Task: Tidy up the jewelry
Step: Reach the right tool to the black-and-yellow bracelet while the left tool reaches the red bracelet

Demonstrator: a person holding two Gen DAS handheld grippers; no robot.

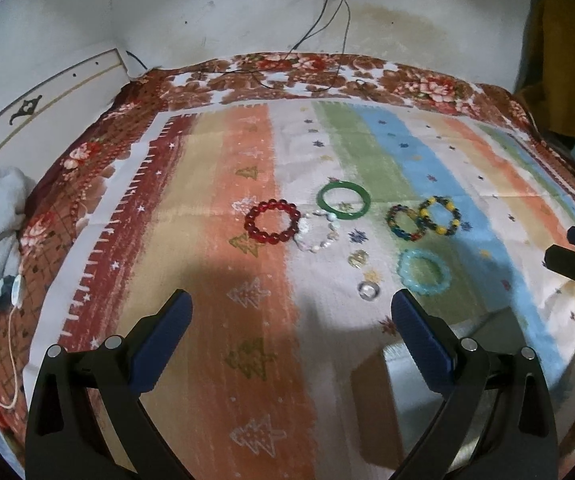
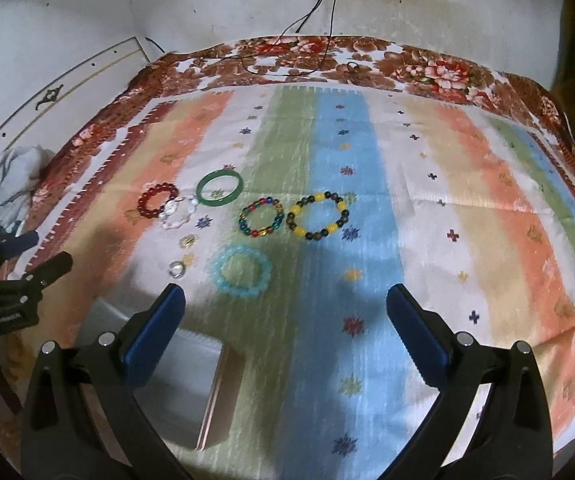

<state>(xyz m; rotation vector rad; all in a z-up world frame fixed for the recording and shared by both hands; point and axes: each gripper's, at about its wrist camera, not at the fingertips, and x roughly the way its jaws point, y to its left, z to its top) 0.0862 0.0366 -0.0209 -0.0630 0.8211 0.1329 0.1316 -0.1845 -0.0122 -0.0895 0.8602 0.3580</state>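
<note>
Nothing had yet been picked up: the jewelry lay spread on the striped, multicoloured cloth [image 2: 367, 208] covering the bed. The next move, likely, called for lowering one claw over a single piece and carrying it to the pale open box [image 2: 183, 384] (its inside unclear) at 7 o'clock in the right view.

The right claw [image 2: 286, 304] stood wide and empty above the cloth, with the translucent light-blue beaded bracelet [image 2: 241, 271] nearest, at 11 o'clock. The left claw [image 1: 292, 312] was equally wide, holding nothing; the clear glass ring [image 1: 369, 290] lay just ahead at 1 o'clock.
</note>
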